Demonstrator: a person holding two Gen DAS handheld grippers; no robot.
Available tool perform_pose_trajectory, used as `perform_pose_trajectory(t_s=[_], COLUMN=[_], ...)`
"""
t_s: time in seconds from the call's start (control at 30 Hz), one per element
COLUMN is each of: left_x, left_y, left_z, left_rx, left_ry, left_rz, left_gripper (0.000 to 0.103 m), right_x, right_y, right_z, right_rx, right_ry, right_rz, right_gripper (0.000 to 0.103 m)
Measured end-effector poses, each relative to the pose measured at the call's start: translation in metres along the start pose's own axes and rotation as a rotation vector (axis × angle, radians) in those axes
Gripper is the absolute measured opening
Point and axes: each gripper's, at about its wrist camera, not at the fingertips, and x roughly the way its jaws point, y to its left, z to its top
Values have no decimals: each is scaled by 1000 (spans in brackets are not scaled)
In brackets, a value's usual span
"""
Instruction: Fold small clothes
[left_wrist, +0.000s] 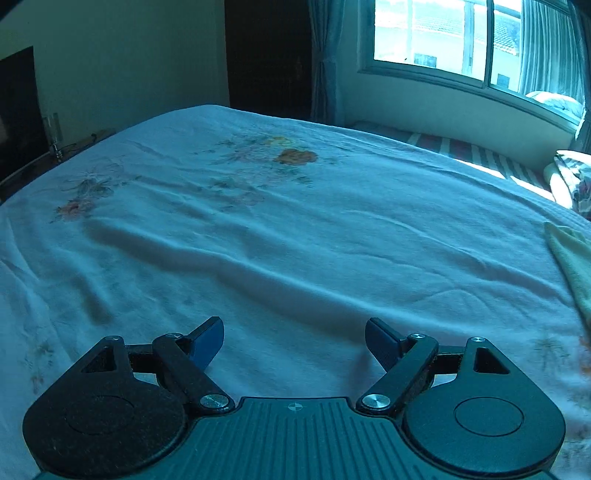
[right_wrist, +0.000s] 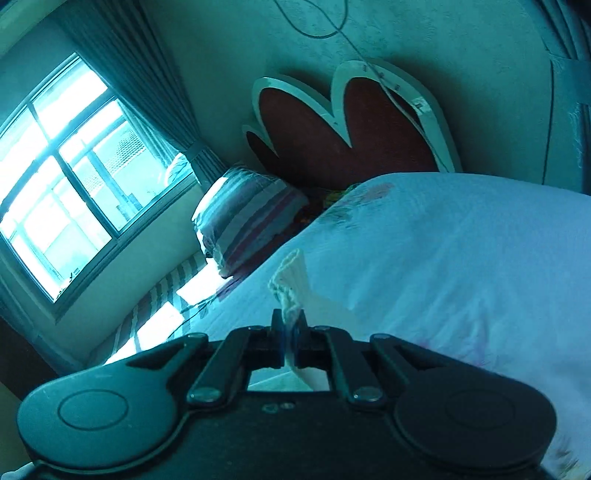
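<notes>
My left gripper (left_wrist: 294, 341) is open and empty, hovering low over the white floral bedsheet (left_wrist: 277, 229). A pale yellowish small garment (left_wrist: 570, 266) shows at the right edge of the left wrist view, lying on the sheet, apart from the left gripper. In the right wrist view my right gripper (right_wrist: 289, 325) is shut on the edge of that pale garment (right_wrist: 290, 284), which rises in a bunched strip from between the jaws and also hangs below them, above the sheet (right_wrist: 461, 258).
A striped pillow (right_wrist: 243, 218) lies by the heart-shaped headboard (right_wrist: 343, 133). A window (left_wrist: 472, 40) with curtains is on the far wall. A floral bundle (left_wrist: 572, 181) sits at the bed's far right. A dark cabinet (left_wrist: 18, 110) stands left.
</notes>
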Motion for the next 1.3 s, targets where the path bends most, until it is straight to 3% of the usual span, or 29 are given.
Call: perform_pose_trajectory(t_s=[0.2,0.37,0.53,0.6,0.73,1.17,1.23,1.3], left_x=[16,14,16,15,18,21,20,18], left_y=[97,163,192,197,205,187,182,174], left_z=[18,16,1,-6,-17,-21,-20,-18], left_rx=[-81,-125,-119,-120,-150,-137,-129,-116], left_ry=[-22,-34,-16,-7,10,19,17,13], left_rz=[71,120,128,132,126,99,92,84], left_gripper=[83,92,92,92,92,93,93,93], right_x=[25,53,69,66,53,61,68,71], right_y=[138,264,340,354,366,382,380,379], right_z=[-60,-152,-253,-282,-310,-327,-333,-339], right_rx=[-142,-292,-477,-532,-574,-589,-573,-554], right_ry=[66,216,368,395,403,429,458,494], right_rz=[145,307,391,390,383,402,396,417], right_gripper=[5,5,5,5,6,6,7,15])
